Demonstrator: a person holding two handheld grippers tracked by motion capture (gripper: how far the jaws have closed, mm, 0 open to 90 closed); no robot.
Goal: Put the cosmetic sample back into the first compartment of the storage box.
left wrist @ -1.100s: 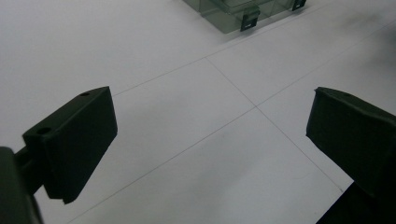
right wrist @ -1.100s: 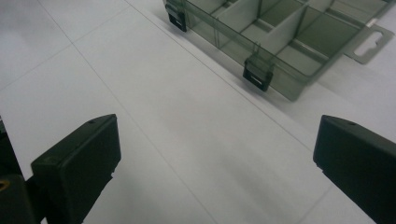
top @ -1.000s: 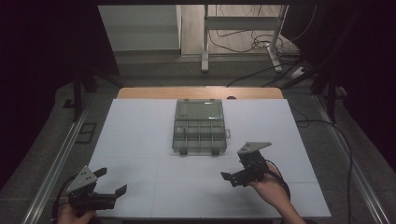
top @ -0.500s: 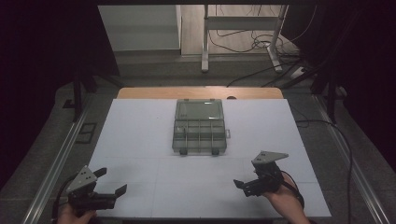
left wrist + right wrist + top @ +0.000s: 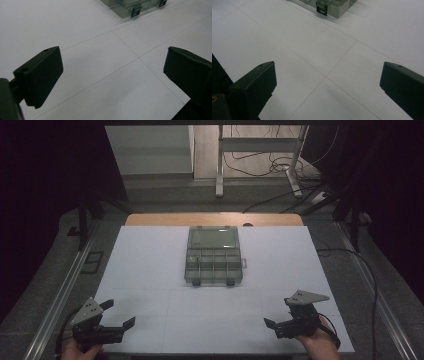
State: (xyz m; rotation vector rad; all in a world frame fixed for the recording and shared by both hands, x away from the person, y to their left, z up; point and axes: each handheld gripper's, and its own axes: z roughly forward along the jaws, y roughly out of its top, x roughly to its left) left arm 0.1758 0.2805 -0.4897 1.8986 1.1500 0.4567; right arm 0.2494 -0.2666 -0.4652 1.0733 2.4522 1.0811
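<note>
We hold the left gripper [image 5: 116, 316] and right gripper [image 5: 280, 321] near, fingers spread wide and empty; the organizer box [image 5: 213, 255] sits latched and untouched far across the tabletop [image 5: 150, 265].

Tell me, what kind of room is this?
Probably a lab or workshop for recording tasks: a white table with one clear box, a hand-held gripper, and cables across the floor behind.

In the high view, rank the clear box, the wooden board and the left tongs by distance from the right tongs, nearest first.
1. Clear box, mid-table, ahead and left of the right tongs.
2. Left tongs, near left corner.
3. Wooden board, along the table's far edge.
</note>
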